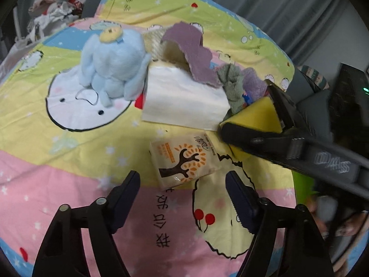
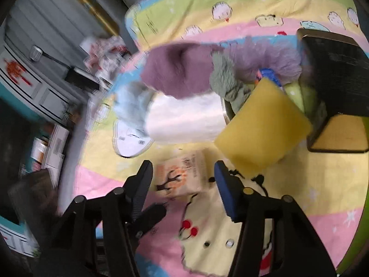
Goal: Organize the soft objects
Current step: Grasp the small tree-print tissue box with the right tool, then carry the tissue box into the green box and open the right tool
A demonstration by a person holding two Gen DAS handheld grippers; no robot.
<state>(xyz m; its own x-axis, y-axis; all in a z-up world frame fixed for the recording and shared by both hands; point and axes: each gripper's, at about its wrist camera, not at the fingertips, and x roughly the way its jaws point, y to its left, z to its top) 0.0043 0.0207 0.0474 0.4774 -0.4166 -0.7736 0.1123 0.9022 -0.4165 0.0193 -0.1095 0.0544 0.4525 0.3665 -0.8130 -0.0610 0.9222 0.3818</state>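
Two sets of jaws are held apart and empty above the bedspread (image 1: 69, 173). The left gripper (image 1: 182, 184) is poised just short of the small tissue packet (image 1: 184, 161), which lies flat near the white tissue pack (image 1: 184, 101). The right gripper (image 2: 183, 175) is aimed over the same packet, with the yellow sponge (image 2: 265, 127) just beside one finger. A pick-up is judged to be in hand; next, one gripper must be lowered astride the packet and closed.

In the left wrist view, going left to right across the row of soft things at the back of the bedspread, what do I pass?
Light blue plush toy → white tissue pack with a purple cloth draped over its back → grey-green cloth → yellow sponge, with the right gripper over it.
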